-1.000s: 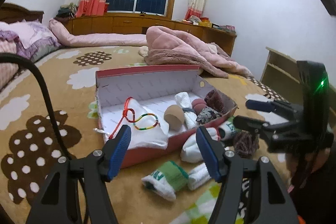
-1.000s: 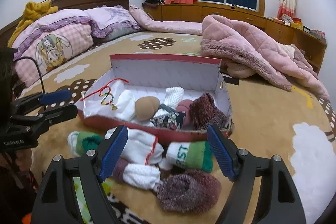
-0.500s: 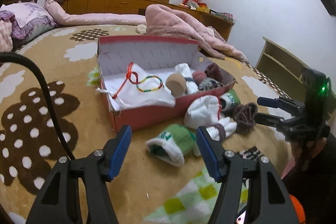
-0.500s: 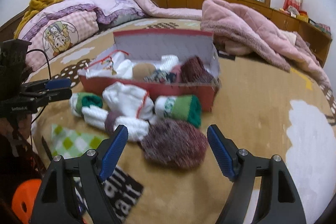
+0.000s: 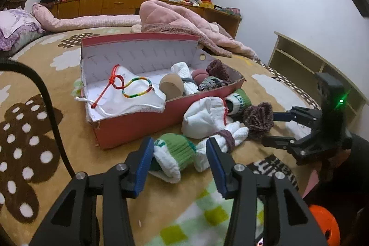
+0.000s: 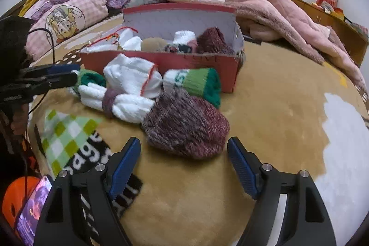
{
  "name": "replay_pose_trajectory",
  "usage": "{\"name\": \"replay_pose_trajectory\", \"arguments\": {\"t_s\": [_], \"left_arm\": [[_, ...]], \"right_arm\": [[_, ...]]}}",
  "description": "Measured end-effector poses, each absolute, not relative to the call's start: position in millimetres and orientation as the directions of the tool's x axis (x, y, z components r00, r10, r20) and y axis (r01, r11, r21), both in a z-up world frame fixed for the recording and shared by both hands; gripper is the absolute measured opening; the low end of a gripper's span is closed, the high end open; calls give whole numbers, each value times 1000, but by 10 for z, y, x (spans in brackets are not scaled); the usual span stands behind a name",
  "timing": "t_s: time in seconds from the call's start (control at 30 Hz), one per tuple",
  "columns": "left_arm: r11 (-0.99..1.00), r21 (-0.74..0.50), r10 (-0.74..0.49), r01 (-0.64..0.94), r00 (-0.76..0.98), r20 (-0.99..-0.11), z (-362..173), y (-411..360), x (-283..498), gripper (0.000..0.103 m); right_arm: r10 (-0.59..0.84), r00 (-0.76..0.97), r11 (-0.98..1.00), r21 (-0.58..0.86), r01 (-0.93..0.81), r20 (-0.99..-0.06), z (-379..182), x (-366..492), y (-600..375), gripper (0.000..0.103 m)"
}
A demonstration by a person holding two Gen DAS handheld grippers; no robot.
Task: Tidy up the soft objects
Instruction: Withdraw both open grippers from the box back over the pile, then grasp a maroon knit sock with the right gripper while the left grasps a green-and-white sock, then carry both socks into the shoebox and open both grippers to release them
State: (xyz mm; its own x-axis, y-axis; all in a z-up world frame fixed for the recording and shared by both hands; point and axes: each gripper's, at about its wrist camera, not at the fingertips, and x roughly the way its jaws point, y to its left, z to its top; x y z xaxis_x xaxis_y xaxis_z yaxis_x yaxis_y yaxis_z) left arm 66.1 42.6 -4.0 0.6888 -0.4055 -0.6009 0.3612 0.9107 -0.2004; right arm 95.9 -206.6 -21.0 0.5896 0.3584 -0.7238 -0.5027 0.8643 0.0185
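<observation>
An open red box (image 5: 143,121) on the bed holds a white pouch with coloured cords, a tan ball and several rolled socks. In front of it lie loose rolls. My left gripper (image 5: 180,153) sits low over a green-and-white sock roll (image 5: 177,151); its jaws are closing with the roll between them, and the pads do not clearly press it. A white roll with a maroon band (image 5: 227,138) lies beside the right pad. My right gripper (image 6: 183,146) stands open just short of a maroon knitted roll (image 6: 186,126). A white roll (image 6: 131,77) and a second green roll (image 6: 196,82) lie against the box (image 6: 184,61).
A pink blanket (image 5: 184,20) is heaped behind the box, and pillows (image 6: 69,13) lie at the headboard. A green checked cloth (image 6: 66,130) covers the near bed edge. A wooden shelf (image 5: 311,66) stands on the right. A black cable (image 5: 46,107) crosses the left side.
Both grippers have sunk and tipped down toward the loose socks. The left jaws have narrowed around the green-and-white roll. The right gripper has come up to the maroon roll, still wide.
</observation>
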Motion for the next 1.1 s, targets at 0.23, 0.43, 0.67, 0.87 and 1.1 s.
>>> {"name": "replay_pose_trajectory", "arguments": {"t_s": [0.23,0.43,0.67,0.87,1.1], "left_arm": [[926,-165,-362,341,669,-649,-123,409,747,27],[926,-185,-367,329,668,-647,-107,455,743,21],[926,-200,-373,320,696,-614,28,458,679,13],[915,-251,-403,315,727,-556,241,552,617,12],[915,-268,-400,302,768,-501,455,601,566,12]], "right_arm": [[359,647,883,20,-469,-672,-113,997,-2044,79],[410,586,872,113,-476,-700,-140,1081,-2083,34],[408,581,866,96,-491,-704,-125,1039,-2041,27],[441,612,863,123,-490,-656,26,994,-2099,26],[460,639,862,136,-488,-616,201,982,-2121,26]]}}
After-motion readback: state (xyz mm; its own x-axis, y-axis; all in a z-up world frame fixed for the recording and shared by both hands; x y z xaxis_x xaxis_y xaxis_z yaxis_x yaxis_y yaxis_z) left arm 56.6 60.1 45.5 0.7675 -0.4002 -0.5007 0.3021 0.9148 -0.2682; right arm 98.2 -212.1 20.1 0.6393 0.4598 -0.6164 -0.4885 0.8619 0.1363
